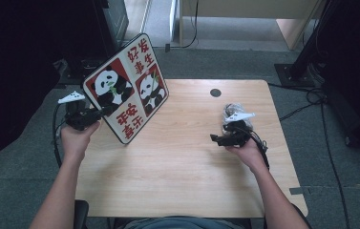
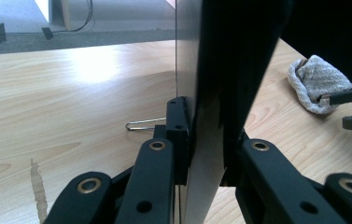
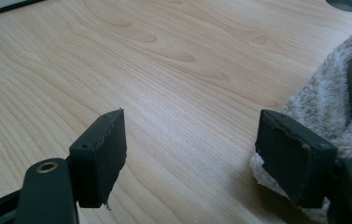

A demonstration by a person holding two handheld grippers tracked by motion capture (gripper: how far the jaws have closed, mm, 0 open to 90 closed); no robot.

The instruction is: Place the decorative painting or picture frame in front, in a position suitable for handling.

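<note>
Here the panda board [image 1: 126, 93] stands tilted on its lower edge at the tabletop's [image 1: 182, 167] left side, the left claw [image 1: 102, 112] clamped on its edge; the right claw [image 1: 214, 139] gapes beside a grey cloth [image 1: 232, 110], well apart from the board

One panda board [image 1: 126, 88] stands tilted over the surface's [image 1: 182, 176] far left corner; it carries two panda pictures and two blocks of red characters. One grey fluffy cloth [image 1: 235, 114] lies near the right edge. One round dark hole [image 1: 215, 92] sits by the far edge. One thin wire loop [image 2: 143, 123] lies on the wood. Two claws are here: the left claw [image 1: 102, 112] and the right claw [image 1: 215, 139].
</note>
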